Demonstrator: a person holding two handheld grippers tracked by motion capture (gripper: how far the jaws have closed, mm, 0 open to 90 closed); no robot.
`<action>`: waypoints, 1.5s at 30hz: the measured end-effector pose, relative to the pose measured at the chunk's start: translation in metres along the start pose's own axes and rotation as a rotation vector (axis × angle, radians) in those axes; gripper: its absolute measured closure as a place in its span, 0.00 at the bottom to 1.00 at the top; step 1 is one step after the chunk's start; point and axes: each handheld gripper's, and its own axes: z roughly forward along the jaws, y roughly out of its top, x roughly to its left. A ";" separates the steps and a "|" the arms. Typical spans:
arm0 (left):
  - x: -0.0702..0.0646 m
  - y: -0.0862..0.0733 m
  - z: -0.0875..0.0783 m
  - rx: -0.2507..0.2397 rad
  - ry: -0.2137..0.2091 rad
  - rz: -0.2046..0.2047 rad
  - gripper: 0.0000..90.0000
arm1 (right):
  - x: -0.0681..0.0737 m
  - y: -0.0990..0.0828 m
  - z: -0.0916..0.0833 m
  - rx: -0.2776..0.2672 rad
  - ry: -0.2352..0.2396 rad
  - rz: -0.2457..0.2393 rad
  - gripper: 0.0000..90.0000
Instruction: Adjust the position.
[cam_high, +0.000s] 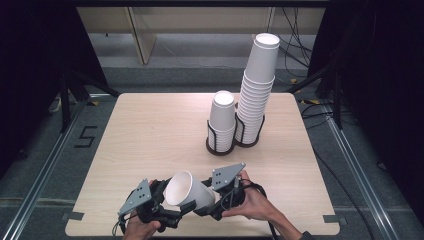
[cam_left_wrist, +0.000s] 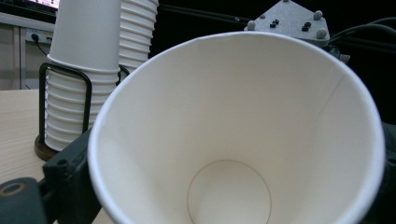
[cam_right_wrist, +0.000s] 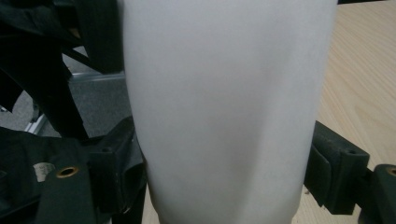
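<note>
Lying on its side above the near edge of the table (cam_high: 150, 125), well in front of the shorter cup stack (cam_high: 222, 120), the paper cup (cam_high: 189, 190) is carried between the two grippers so that neither has to bear it alone. The right gripper (cam_high: 216, 200) takes the body: in the right gripper view its two black jaws stand against opposite sides of the cup's white wall, pinching it. The left gripper (cam_high: 167, 212) works at the open end; its own view looks straight down the inside to the round base, and one dark jaw shows just outside the rim at the left, so I judge it to be at or near the rim, though I cannot tell whether its pads press on it. Held this way, the mouth is presented to the left gripper for a handover or a re-grip, in my judgement. The cup's long axis runs roughly level and crosswise to the table, mouth toward the person's left and slightly up, base toward the right hand (cam_high: 260, 205). Behind the shorter stack, the taller stack (cam_high: 257, 95) leans in its wire holder (cam_high: 248, 135), likely where cups come from or go to.
</note>
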 end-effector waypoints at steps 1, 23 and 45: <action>0.000 0.000 0.000 -0.008 -0.003 -0.004 0.06 | 0.000 0.000 0.001 0.002 0.000 -0.002 0.26; 0.001 0.005 -0.003 0.028 0.031 0.045 0.14 | -0.005 -0.013 -0.003 0.057 -0.048 0.041 0.18; 0.030 0.008 -0.013 0.228 0.410 0.154 0.14 | -0.013 -0.045 -0.051 0.068 -0.257 0.154 0.22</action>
